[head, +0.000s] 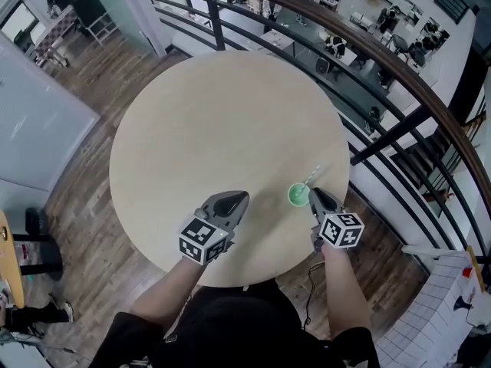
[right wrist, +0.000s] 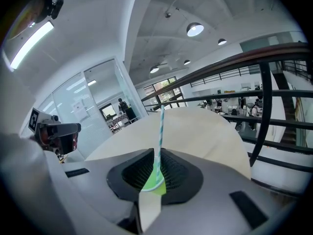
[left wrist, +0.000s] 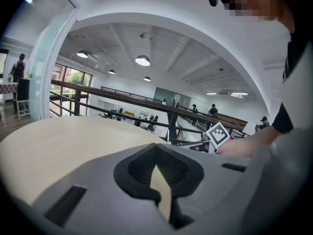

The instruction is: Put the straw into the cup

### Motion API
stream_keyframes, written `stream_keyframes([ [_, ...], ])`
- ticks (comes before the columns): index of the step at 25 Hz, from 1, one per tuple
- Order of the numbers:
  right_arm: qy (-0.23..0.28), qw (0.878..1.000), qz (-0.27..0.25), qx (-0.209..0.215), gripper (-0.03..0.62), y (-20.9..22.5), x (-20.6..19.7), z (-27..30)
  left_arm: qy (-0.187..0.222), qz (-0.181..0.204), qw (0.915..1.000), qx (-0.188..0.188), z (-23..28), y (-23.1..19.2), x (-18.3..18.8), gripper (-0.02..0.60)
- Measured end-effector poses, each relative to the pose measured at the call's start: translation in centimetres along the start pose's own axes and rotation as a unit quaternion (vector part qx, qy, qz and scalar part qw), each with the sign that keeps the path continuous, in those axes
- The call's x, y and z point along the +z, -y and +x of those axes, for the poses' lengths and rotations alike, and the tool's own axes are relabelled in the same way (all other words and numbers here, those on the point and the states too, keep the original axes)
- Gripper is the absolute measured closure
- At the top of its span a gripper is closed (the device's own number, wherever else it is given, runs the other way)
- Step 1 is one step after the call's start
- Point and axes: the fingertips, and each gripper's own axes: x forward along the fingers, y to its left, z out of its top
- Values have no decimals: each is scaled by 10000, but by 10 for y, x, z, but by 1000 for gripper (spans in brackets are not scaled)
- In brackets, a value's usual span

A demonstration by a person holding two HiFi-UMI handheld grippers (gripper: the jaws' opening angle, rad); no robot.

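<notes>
Now, right gripper (head: 314, 194): jaws pressed together. In the right gripper view (right wrist: 159, 151) the straw (right wrist: 160, 131) passes right through the apex where the tips meet, so I judge they are pinching it low on the shaft.
Left gripper (head: 236, 199): jaws closed on nothing. In the left gripper view (left wrist: 156, 146) only bare tabletop shows through the notch behind the tips.
Left gripper's place: over the table near its 6 o'clock edge, well to 9 o'clock of the cup and apart from it.
Straw's place: its lower end is inside the small green cup (head: 298, 195), just at the right gripper's tips.
Cup's place: upright on the round pale table (head: 215, 129), toward the 5 o'clock edge. The right gripper view shows its green rim (right wrist: 152, 184) through the jaw notch.
Straw's axis: the long axis is near upright. In the head view the free end (head: 311, 177) leans from the cup toward 1 o'clock, away from the person. In the right gripper view it rises almost straight, tipped slightly to 1 o'clock.
Straw's look: thin, pale, with blue-green striping.
Done: the straw appears to be seated in the cup.
Left: by my reading, only opening the right jaws and drawing back without tipping the light cup.
Surroundings: dark railing (head: 399, 129) curves past the table from 12 to 4 o'clock.
</notes>
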Motion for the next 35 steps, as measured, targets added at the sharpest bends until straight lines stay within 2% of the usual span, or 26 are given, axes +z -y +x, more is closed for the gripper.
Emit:
stream_keyframes([
  [5, 200, 9998, -95, -1, 557, -11, 17, -19, 150, 81, 9999, 15, -8, 3, 14, 574],
  [10, 482, 9982, -329, 113, 559, -39, 43, -44, 209, 634, 9978, 66, -24, 16, 30, 574],
  [14, 678, 9961, -446, 347, 559, -73, 61, -64, 390, 599, 9974, 66, -43, 24, 40, 574],
  [20, 979, 9903, -686, 706, 559, -122, 84, -83, 642, 456, 9965, 268, -81, 23, 46, 574],
  [27, 1287, 9799, -981, 1170, 559, -175, 109, -104, 1022, 438, 9931, 371, -127, 29, 67, 574],
  [35, 1495, 9722, -1141, 1395, 563, -211, 108, -122, 1313, 562, 9888, 440, -155, 37, 77, 574],
])
